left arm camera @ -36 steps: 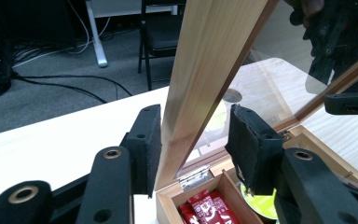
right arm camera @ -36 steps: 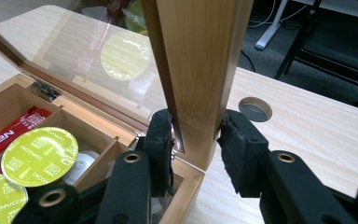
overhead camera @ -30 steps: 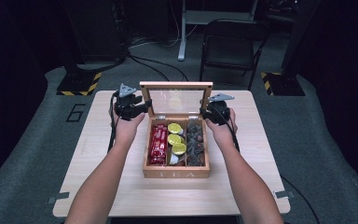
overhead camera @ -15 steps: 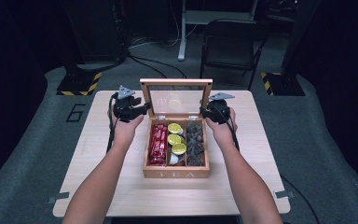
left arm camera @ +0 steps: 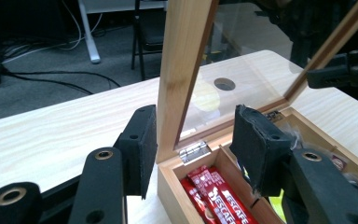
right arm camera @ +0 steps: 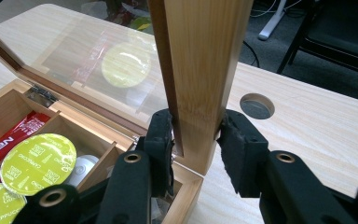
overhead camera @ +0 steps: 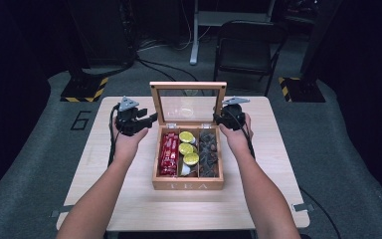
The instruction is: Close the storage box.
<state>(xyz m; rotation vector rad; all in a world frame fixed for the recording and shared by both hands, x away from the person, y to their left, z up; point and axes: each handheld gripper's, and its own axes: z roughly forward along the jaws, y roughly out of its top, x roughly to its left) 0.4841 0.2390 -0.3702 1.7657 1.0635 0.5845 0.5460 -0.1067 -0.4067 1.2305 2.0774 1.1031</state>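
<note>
A wooden tea box [overhead camera: 188, 185] sits mid-table with its glass lid [overhead camera: 188, 85] standing upright. Inside are red sachets [overhead camera: 169, 153], yellow-green capsules [overhead camera: 186, 148] and dark pieces [overhead camera: 209, 152] in three compartments. My left gripper [overhead camera: 151, 118] is at the lid's left edge. In the left gripper view it [left arm camera: 198, 149] is open and straddles the lid frame [left arm camera: 182, 70], with a gap on the inner side. My right gripper [overhead camera: 220, 118] is at the lid's right edge. In the right gripper view it [right arm camera: 196, 140] is shut on the lid frame [right arm camera: 200, 60], both pads pressing.
The light wooden table [overhead camera: 278, 164] has free room on both sides of the box and in front of it. A round cable hole [right arm camera: 257, 106] lies behind the lid. A black chair [overhead camera: 243, 50] and cables stand on the floor beyond the table.
The left gripper has shifted slightly to the left, and the lid's top edge sits a touch higher. The right gripper has kept still.
</note>
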